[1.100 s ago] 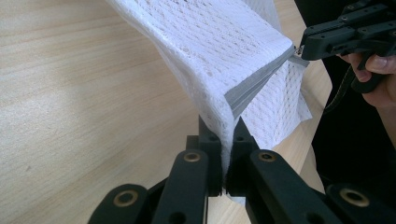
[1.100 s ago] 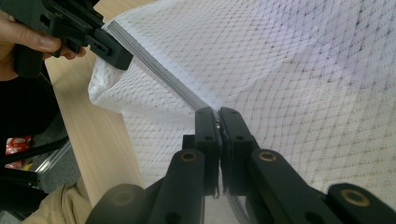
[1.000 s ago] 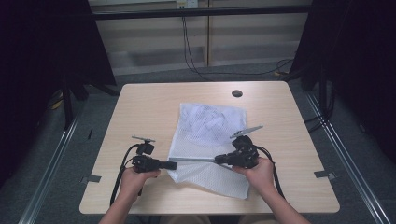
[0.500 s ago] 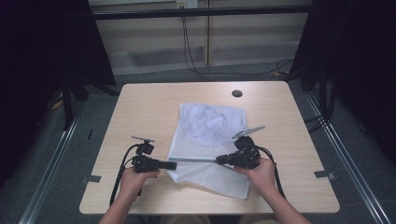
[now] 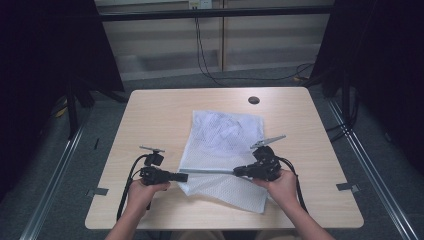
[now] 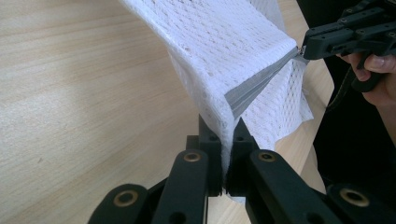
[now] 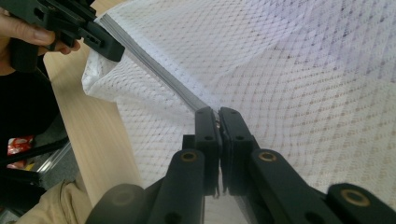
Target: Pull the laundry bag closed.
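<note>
Nothing has moved since the earlier frame: both claws hold as before, low in the centre of the high view. The left claw (image 5: 184, 176) is clamped on the left end of the grey zipper (image 5: 210, 171) of the white mesh bag (image 5: 225, 150), and the right claw (image 5: 237, 171) is clamped on the zipper's right end, the strip pulled taut between them. The bag lies mid-counter (image 5: 160, 120), its near edge lifted off the wood by the two grips.
</note>
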A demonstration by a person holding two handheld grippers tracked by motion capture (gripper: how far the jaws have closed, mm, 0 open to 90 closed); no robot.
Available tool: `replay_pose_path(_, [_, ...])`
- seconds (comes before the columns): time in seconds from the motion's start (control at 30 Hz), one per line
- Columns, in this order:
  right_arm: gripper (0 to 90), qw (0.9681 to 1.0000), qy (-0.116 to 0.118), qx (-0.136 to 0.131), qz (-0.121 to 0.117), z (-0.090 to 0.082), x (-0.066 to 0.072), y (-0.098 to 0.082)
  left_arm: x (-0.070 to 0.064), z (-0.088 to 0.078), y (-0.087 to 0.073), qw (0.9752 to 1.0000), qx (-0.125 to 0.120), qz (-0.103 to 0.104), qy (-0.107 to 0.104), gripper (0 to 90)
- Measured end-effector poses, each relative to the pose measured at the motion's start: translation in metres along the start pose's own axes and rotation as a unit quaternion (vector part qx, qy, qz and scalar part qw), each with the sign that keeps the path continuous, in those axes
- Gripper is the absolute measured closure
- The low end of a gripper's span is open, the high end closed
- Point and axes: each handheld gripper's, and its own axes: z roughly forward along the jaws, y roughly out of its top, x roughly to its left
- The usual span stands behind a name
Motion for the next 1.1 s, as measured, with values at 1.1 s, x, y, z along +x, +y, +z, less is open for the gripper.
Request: replay_pose_path(1.1, [87.3,1.0000,-0.001,-0.002,0.000,-0.0092,-0.0037,-0.0054,-0.0014,0.0007,-0.0020,1.0000,0.002,-0.003,0.003,88.6])
